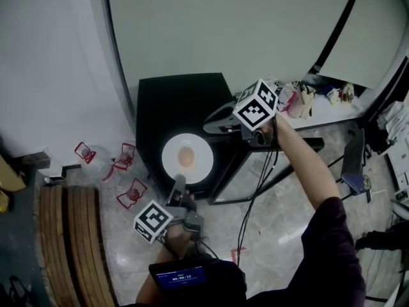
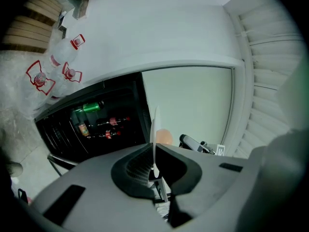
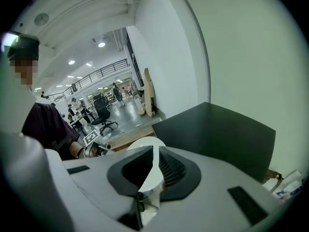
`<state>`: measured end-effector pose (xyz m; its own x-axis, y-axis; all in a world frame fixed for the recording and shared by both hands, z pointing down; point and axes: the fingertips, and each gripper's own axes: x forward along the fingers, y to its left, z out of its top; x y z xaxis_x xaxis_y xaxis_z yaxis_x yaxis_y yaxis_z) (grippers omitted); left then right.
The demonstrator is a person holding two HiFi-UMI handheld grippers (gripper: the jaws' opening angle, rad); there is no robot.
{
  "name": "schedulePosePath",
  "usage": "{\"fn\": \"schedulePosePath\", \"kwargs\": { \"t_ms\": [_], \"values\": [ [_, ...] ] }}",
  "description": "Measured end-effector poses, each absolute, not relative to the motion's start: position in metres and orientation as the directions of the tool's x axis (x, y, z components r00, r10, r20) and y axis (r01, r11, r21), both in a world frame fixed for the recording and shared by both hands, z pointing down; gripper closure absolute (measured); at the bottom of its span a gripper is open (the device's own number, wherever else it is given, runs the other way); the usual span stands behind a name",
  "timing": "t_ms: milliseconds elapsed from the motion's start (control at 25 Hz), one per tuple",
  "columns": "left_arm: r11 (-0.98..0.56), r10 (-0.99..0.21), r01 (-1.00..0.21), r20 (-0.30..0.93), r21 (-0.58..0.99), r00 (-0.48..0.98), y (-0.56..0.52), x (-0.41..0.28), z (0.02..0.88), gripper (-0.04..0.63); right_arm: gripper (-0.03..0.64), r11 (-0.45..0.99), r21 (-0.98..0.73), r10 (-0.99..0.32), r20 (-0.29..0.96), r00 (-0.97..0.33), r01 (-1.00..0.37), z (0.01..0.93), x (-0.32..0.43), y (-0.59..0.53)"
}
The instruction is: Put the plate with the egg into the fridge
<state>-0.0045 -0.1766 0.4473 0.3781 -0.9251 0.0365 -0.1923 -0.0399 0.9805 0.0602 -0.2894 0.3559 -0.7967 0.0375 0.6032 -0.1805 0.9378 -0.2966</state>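
Mid-carry: pinching the plate (image 1: 171,165) by its near rim with the left gripper (image 2: 153,158) and by its far rim with the right gripper (image 3: 154,154), both clamped on it, holding it over the black fridge (image 1: 172,101) top with the egg (image 1: 186,157) at centre. Next, probably: lowering round to the front, past the glass door (image 1: 275,171), seemingly swung open on the right, held level against the egg rolling. Mind the fridge's top edge and door frame; freer floor to the right, wall and bottles (image 1: 126,162) close on the left.

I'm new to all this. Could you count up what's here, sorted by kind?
Plate: 1
Egg: 1
Left claw and right claw: 2
Red-handled bottles: 3
Fridge: 1
Total: 8
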Motion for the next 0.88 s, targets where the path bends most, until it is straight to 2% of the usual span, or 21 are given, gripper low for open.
{"fn": "schedulePosePath", "kwargs": {
  "t_ms": [280,560,880],
  "values": [
    [0.028,-0.898,-0.193,0.11,0.981,0.425,-0.145,-0.011,0.499,0.577,0.575,0.936,-0.251,-0.084,0.526,-0.846,-0.248,0.338,0.077,-0.239],
    [0.107,-0.879,-0.22,0.196,0.969,0.435,-0.151,-0.011,0.583,0.577,0.575,0.888,-0.12,-0.332,0.499,-0.8,-0.444,0.365,0.115,-0.188],
    [0.129,-0.895,-0.179,0.192,0.975,0.403,-0.199,0.003,0.656,0.577,0.575,0.82,-0.179,-0.411,0.477,-0.777,-0.544,0.447,0.126,-0.171]
  ]
}}
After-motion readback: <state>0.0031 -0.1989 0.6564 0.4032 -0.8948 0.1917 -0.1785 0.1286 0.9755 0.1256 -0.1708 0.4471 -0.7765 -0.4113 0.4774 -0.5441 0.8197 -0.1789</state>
